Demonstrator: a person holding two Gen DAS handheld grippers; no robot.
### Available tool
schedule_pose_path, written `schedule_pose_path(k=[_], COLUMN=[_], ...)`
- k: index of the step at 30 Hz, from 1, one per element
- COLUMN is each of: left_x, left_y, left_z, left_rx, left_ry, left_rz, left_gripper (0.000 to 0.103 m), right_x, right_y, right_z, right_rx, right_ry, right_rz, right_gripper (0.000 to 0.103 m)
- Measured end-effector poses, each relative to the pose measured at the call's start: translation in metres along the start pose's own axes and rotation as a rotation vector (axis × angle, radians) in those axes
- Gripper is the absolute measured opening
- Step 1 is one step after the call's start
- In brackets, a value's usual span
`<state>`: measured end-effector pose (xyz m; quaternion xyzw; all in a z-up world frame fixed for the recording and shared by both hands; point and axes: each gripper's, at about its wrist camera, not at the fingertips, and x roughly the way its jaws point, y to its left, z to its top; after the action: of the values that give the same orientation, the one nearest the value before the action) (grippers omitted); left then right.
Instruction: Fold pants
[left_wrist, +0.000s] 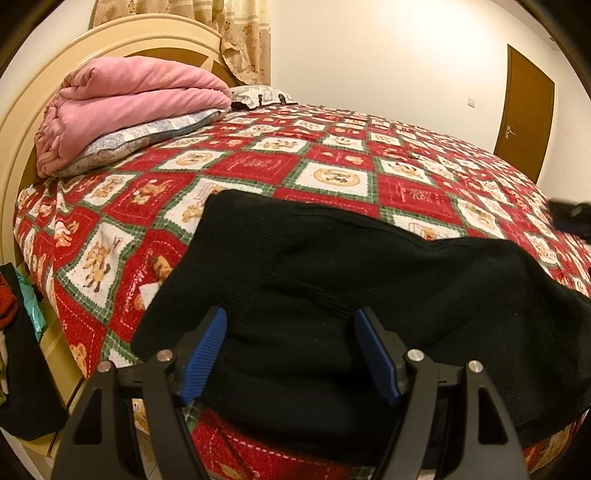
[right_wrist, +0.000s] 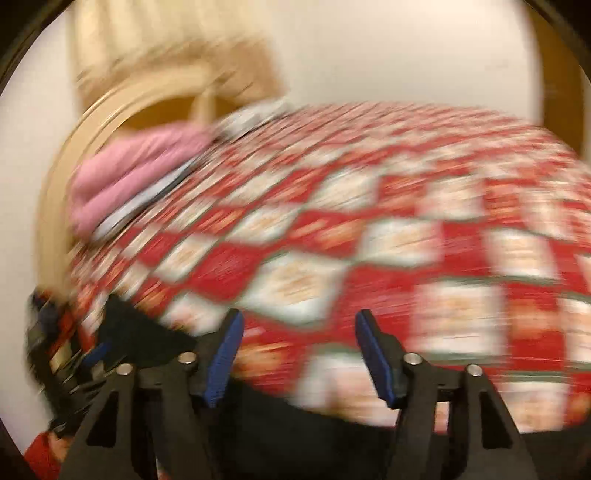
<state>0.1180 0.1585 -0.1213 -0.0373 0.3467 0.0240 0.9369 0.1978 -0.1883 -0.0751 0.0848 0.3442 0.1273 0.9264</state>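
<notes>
Where the left wrist view opens at the bottom of the frame, left gripper (left_wrist: 291, 317) spread wide, blue-padded fingers (left_wrist: 205, 356) apart, nothing pinched between them. Just beyond and between the fingers, black pants (left_wrist: 332, 302), folded into a broad dark slab across the lower centre and lower right of the frame, lying on the bed (left_wrist: 332, 155). Bedspread in a red, white and green diamond patchwork with cartoon figures, filling the middle of the frame. Upper left: folded pink blanket (left_wrist: 140, 103) stacked on a pale grey-blue pillow (left_wrist: 147, 138), both against a cream curved headboard (left_wrist: 22, 122). Behind the blanket, top centre, a second patterned pillow (left_wrist: 258, 95) and a floral beige curtain (left_wrist: 243, 40). Far right, a brown wooden door (left_wrist: 524, 107) in a cream wall. Right edge, mid-height, a small dark shape on the bedspread, too unclear to name. Lower left edge, dark and red clothing (left_wrist: 11, 306) beside the bed.

Right wrist view heavily motion-blurred. Right gripper (right_wrist: 298, 319) at the bottom centre, likewise spread, blue pads well apart, holding nothing. Black fabric of the pants (right_wrist: 147, 336) in the lower left and along the bottom edge below the fingers. Blurred patchwork bed across the centre and right; pink blanket (right_wrist: 140, 166) at left, headboard (right_wrist: 110, 110) in the upper left.
</notes>
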Motion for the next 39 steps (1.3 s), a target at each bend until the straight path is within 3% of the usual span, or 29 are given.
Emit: schedule_pose_path(k=[2,3,5,7,10,12,16,18,20,22,23,25,30,35,39], left_x=[0.000,0.000,0.000,0.000,0.001,0.001,0.002,0.002,0.002,0.002,0.001,0.001,0.002,0.002,0.003], left_y=[0.000,0.000,0.000,-0.001,-0.002,-0.003,-0.003,-0.004,-0.004,-0.004,-0.004,-0.004,-0.005,-0.004,-0.003], left_z=[0.000,0.000,-0.001,-0.001,0.001,0.002,0.003,0.004,0.004,0.004,0.004,0.004,0.005,0.006,0.006], left_rx=[-0.002,-0.005,-0.016,-0.024,-0.030,-0.031,-0.031,-0.033,-0.037,-0.040,-0.042,-0.043,-0.047,-0.049,-0.055], left_ry=[-0.001,-0.002,-0.005,-0.005,0.005,0.013,0.025,0.028,0.032,0.035,0.036,0.037,0.041,0.045,0.041], left_rz=[0.002,0.003,0.007,0.012,0.021,0.023,0.029,0.032,0.035,0.036,0.036,0.038,0.044,0.044,0.040], left_gripper=[0.075,0.075,0.076,0.077,0.077,0.078,0.078,0.078,0.078,0.078,0.078,0.078,0.079,0.080,0.080], right_x=[-0.025,-0.034,-0.044,-0.049,-0.044,-0.037,-0.046,-0.053,-0.060,-0.072,-0.079,-0.098,-0.148,-0.203,-0.234], right_y=[-0.056,-0.093,-0.148,-0.199,-0.249,-0.269,-0.277,-0.283,-0.290,-0.303,-0.309,-0.316,-0.304,-0.296,-0.291], right_z=[0.000,-0.001,-0.007,-0.015,-0.031,-0.044,-0.049,-0.050,-0.051,-0.059,-0.063,-0.076,-0.105,-0.143,-0.179], right_rx=[0.073,0.122,0.206,0.281,0.348,0.386,0.420,0.447,0.481,0.553,0.596,0.675,0.752,0.832,0.870], right_ry=[-0.043,-0.030,-0.006,0.039,0.128,0.179,0.137,0.127,0.124,0.101,0.085,0.036,-0.125,-0.236,-0.230], right_rz=[-0.207,-0.353,-0.538,-0.686,-0.783,-0.751,-0.696,-0.656,-0.633,-0.568,-0.523,-0.421,-0.264,-0.271,-0.328], right_gripper=[0.067,0.067,0.067,0.067,0.067,0.068,0.070,0.059,0.030,0.013,0.010,0.009,0.008,0.008,0.009])
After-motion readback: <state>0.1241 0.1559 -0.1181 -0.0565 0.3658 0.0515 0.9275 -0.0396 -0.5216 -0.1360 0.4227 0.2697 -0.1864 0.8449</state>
